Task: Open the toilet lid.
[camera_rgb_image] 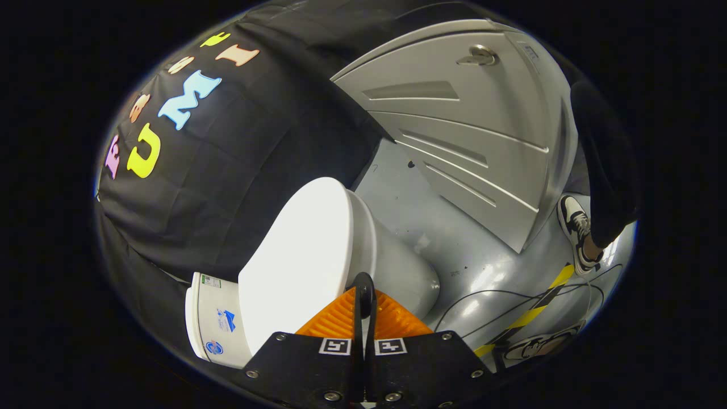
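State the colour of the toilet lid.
White, plain and glossy: the toilet lid shows best in the gripper view, just ahead of the shut gripper.

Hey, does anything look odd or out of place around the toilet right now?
Loose cables trail across the floor beside the toilet, near a person's shoe. The tool is shut, holding nothing.

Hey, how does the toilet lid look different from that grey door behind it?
The toilet lid is smooth, rounded and white; the door is grey, flat-edged and ribbed with raised strips. The door carries a metal handle; the lid has none. The lid lies just ahead of the tool, whose fingers are closed together; the door stands far beyond.
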`<action>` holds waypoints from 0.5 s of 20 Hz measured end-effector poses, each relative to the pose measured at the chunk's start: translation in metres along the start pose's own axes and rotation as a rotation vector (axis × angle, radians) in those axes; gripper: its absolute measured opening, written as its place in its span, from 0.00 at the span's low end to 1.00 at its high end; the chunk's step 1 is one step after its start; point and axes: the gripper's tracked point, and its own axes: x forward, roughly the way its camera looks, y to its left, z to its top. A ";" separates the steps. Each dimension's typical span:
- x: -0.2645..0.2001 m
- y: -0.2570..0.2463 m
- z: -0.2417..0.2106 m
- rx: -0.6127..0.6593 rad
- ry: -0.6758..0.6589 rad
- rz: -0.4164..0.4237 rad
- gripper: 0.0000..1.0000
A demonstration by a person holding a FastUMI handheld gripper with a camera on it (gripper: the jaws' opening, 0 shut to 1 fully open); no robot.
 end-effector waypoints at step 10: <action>-0.035 0.039 0.019 -0.146 -0.062 0.020 0.01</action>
